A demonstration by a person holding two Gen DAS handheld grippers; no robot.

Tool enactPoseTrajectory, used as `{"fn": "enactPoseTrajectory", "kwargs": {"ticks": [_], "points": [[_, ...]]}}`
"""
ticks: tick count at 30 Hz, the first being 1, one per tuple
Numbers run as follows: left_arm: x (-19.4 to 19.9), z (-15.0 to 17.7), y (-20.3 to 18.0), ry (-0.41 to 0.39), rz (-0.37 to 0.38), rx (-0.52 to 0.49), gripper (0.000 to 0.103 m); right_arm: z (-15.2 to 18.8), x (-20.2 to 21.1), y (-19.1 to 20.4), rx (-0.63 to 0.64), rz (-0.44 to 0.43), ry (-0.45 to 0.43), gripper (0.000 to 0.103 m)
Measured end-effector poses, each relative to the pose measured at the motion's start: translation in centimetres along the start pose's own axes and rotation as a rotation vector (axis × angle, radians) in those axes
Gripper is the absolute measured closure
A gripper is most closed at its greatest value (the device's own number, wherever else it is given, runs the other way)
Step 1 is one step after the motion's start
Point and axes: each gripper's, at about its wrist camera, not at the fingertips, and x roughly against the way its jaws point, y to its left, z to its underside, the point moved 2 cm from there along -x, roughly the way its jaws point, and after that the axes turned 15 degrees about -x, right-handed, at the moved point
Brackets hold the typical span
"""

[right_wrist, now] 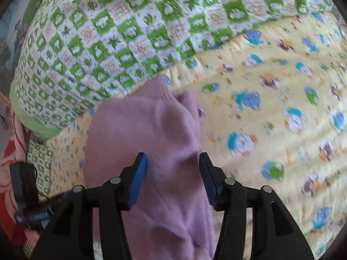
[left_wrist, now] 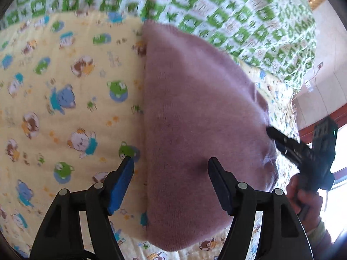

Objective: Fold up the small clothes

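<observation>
On the yellow cartoon sheet [left_wrist: 65, 69] lies the pink knit garment [left_wrist: 195, 108], free sheet beside its straight edge. Both grippers, left [left_wrist: 171, 162] and right [right_wrist: 173, 158], hang open, gripping nothing. Near hem is cut off.

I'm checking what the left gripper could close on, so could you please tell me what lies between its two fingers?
In the left wrist view, the left gripper is open over the pink sweater's left edge and a strip of the yellow blanket.
</observation>
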Motion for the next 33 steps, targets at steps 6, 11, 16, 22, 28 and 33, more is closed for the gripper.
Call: {"fn": "enactPoseTrajectory", "kwargs": {"ticks": [6, 11, 16, 22, 28, 33], "points": [[-2.8, 0.4, 0.0, 0.021, 0.033, 0.024, 0.027, 1.3, -0.9, -3.9, -0.082, -0.051, 0.073, 0.042], [-4.0, 0.6, 1.2, 0.03, 0.099, 0.091, 0.02, 0.6, -1.4, -4.1, -0.149, -0.185, 0.114, 0.041], [-4.3, 0.9, 1.7, 0.014, 0.13, 0.112, 0.021, 0.6, -3.8, -4.4, -0.154, -0.186, 0.184, 0.034], [-4.7, 0.4, 0.7, -0.012, 0.168, 0.103, 0.05, 1.3, -5.4, -4.0, -0.193, -0.26, 0.26, 0.039], [-2.2, 0.1, -0.3, -0.075, 0.169, 0.076, 0.069, 1.9, -4.4, -2.3, -0.161, -0.272, 0.252, 0.066], [1.9, 0.7, -0.2, -0.141, 0.159, 0.086, 0.07, 2.8, -1.8, 1.2, -0.127, -0.33, 0.218, 0.069]]}}
